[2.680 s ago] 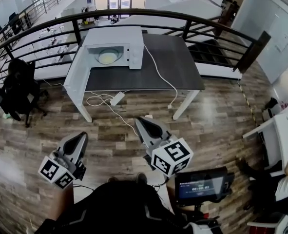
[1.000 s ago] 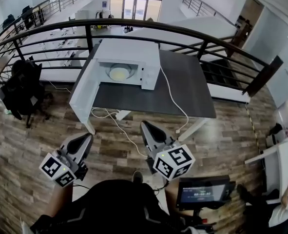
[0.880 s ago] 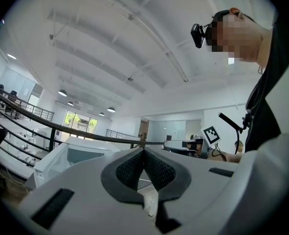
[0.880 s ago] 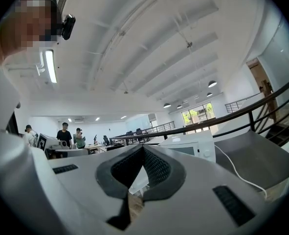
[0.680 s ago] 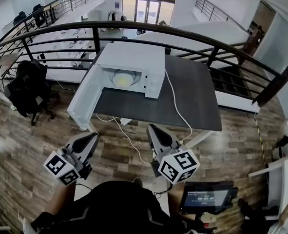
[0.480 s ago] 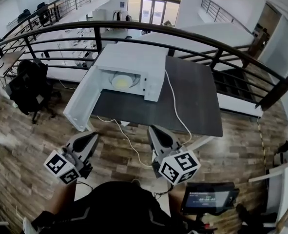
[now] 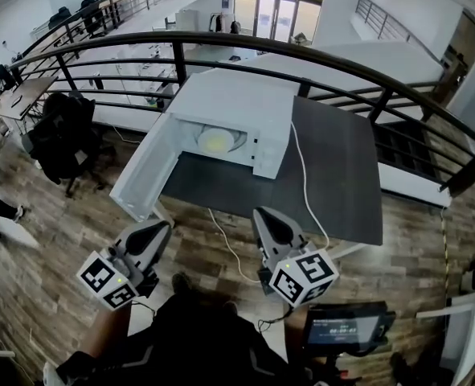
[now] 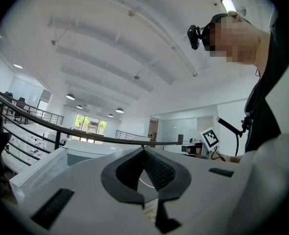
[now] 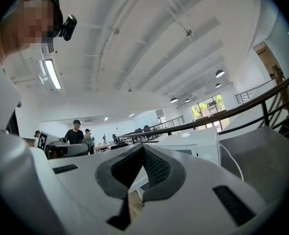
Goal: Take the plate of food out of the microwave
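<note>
- Nearer now than in the earlier head-view frames, the table (image 7: pixel 341 167) and all it carries sit larger and lower in the picture; both grippers hang before the person's body as they did then.
- That dark table stands inside a curved black railing (image 7: pixel 221 43), on a wood-plank floor.
- A white microwave (image 7: pixel 237 103) stands at the table's far left corner, its door (image 7: pixel 145 175) swung wide open and reaching out past the left edge.
- The left gripper (image 7: pixel 161 228) is short of the table's near edge, pointed at the open door. Its own view shows the claw pressed together, with nothing between the pads.
- The right gripper (image 7: pixel 261 214) is just short of the near edge as well, its claw likewise pressed together and empty.
- The plate of food (image 7: pixel 219 141) lies inside the microwave's cavity, well apart from both grippers. Only the head view looks in on it; the gripper views catch just the white casing.
- A white cord (image 7: pixel 305 187) runs from the microwave across the table to the near edge.
- The right gripper view alone shows two people (image 9: pixel 76 129) standing far off among desks.
</note>
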Available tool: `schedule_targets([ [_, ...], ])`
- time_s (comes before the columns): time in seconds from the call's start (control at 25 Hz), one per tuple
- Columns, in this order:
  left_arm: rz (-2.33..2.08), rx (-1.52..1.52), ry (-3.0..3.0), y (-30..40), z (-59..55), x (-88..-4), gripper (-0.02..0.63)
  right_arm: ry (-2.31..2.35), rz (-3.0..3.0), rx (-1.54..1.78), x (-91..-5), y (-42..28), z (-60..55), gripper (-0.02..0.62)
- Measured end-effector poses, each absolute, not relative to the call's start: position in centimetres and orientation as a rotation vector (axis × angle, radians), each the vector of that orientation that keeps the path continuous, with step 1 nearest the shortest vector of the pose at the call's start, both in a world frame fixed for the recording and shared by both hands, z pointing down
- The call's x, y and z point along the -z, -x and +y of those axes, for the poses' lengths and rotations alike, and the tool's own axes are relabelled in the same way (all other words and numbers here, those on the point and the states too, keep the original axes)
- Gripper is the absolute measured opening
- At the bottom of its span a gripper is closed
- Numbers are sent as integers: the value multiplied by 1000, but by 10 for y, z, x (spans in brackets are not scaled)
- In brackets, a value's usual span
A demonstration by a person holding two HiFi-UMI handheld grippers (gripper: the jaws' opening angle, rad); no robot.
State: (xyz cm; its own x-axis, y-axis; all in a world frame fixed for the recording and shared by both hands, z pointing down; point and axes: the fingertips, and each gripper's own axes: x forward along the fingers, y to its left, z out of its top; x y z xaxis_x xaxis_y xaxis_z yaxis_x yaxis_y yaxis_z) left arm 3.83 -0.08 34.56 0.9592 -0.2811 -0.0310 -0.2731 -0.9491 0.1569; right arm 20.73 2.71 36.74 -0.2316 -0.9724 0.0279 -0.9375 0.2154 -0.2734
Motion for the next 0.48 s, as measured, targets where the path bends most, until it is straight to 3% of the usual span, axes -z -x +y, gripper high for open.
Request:
schedule_targets([
  [0.48, -330, 121, -2964, -10, -87, -336, 3, 1883, 2282, 359, -360, -174, -58, 2],
])
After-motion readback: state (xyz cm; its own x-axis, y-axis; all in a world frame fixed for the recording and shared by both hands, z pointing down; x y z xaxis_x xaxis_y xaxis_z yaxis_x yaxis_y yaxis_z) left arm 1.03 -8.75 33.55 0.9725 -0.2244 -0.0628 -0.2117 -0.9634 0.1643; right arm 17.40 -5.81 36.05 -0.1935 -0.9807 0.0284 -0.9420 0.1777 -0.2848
